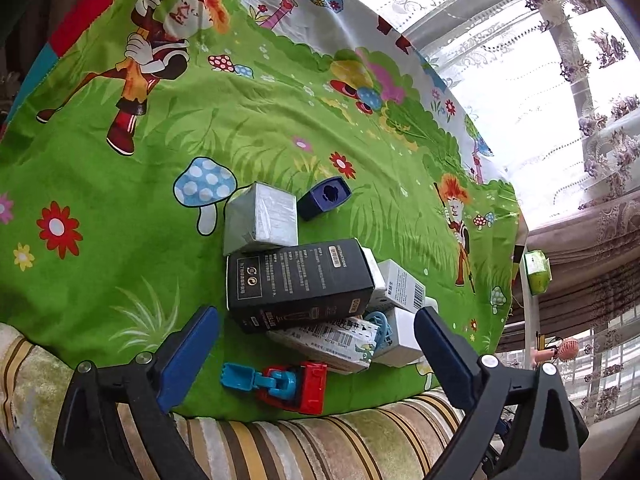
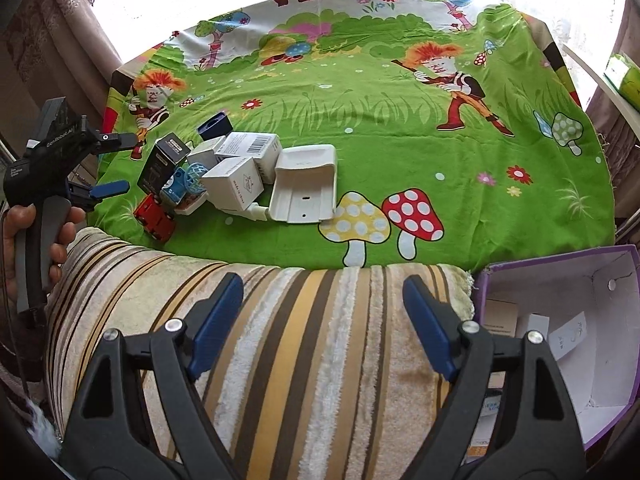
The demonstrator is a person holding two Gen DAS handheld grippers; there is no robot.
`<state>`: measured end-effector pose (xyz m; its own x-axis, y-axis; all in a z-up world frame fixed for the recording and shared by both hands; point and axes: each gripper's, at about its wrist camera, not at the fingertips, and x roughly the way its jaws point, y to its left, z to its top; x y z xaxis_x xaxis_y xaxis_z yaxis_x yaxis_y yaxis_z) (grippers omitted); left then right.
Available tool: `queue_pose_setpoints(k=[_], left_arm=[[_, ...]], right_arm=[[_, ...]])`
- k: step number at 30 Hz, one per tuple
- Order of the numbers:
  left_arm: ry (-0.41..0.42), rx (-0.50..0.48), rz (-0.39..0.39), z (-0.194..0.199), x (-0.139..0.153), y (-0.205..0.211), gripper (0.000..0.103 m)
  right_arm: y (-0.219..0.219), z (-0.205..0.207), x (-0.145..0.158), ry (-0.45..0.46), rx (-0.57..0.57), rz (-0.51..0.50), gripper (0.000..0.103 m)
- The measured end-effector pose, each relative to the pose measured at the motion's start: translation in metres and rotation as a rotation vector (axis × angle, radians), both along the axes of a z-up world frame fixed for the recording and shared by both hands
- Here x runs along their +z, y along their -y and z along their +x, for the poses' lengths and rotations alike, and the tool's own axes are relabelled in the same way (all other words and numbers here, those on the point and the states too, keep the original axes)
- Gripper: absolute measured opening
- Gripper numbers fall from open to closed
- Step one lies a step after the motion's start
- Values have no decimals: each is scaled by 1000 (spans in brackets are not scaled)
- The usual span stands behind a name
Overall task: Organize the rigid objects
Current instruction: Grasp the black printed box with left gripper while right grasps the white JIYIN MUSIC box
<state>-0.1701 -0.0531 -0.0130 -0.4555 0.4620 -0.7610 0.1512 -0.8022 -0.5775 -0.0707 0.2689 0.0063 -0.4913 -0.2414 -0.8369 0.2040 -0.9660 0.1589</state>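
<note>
A pile of small rigid things lies on the green cartoon cloth (image 1: 120,200): a black box (image 1: 296,280), a grey-white box (image 1: 262,218), a dark blue box (image 1: 324,198), white cartons (image 1: 400,284) and a red and blue toy truck (image 1: 280,386). My left gripper (image 1: 316,356) stands open just above the pile's near side, with the truck between its fingers, untouched. In the right wrist view the same pile (image 2: 236,184) and a white plastic holder (image 2: 304,184) lie at the left. My right gripper (image 2: 322,320) is open over the striped cushion (image 2: 280,340), holding nothing.
A purple-rimmed cardboard box (image 2: 600,276) with a few cartons inside stands at the right, beside the cushion. A hand (image 2: 24,232) holds the left gripper (image 2: 126,164) at the left edge. Curtained windows run behind the cloth. A green packet (image 1: 538,272) sits on a ledge.
</note>
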Motion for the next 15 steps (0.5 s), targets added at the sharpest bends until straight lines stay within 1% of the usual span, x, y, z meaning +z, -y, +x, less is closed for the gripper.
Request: queue_pose_setpoints(k=[7, 11, 15], left_arm=[[23, -24, 12, -15, -5, -1, 103], [57, -23, 3, -21, -13, -3, 103], [78, -28, 6, -23, -20, -5, 103]], right_arm=[[39, -19, -1, -6, 71, 14, 84], [55, -33, -6, 4, 72, 17, 84], [72, -45, -9, 6, 88, 56, 84]])
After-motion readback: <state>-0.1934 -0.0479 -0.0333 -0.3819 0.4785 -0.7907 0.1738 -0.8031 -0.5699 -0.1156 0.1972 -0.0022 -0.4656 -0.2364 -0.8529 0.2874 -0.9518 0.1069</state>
